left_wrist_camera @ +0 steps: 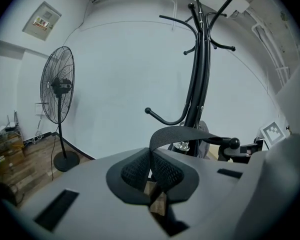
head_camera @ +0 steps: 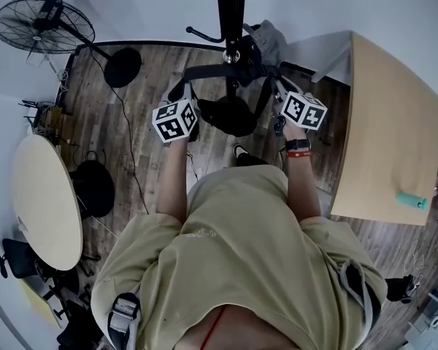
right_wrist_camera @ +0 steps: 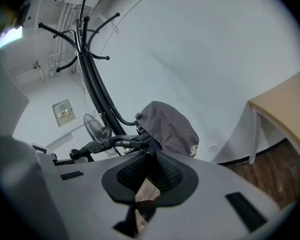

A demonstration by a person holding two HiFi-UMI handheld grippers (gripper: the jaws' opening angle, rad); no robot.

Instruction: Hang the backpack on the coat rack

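A black coat rack point(head_camera: 231, 13) stands straight ahead of me; its pole and curved hooks also show in the left gripper view point(left_wrist_camera: 200, 84) and the right gripper view point(right_wrist_camera: 92, 74). The black backpack point(head_camera: 230, 115) hangs low against the pole, between both grippers. My left gripper point(head_camera: 184, 106) is shut on a black webbing strap point(left_wrist_camera: 177, 133) that loops over toward a knobbed hook point(left_wrist_camera: 233, 143). My right gripper point(head_camera: 286, 106) is shut on a padded mesh strap point(right_wrist_camera: 150, 171) that leads to the same hook arm point(right_wrist_camera: 112, 143).
A grey cap point(right_wrist_camera: 170, 126) hangs on the rack's right side. A standing fan point(head_camera: 44, 22) is at the far left, a round table point(head_camera: 47, 199) at the left, and a rectangular wooden table point(head_camera: 387, 122) close at the right. Cables lie on the wood floor.
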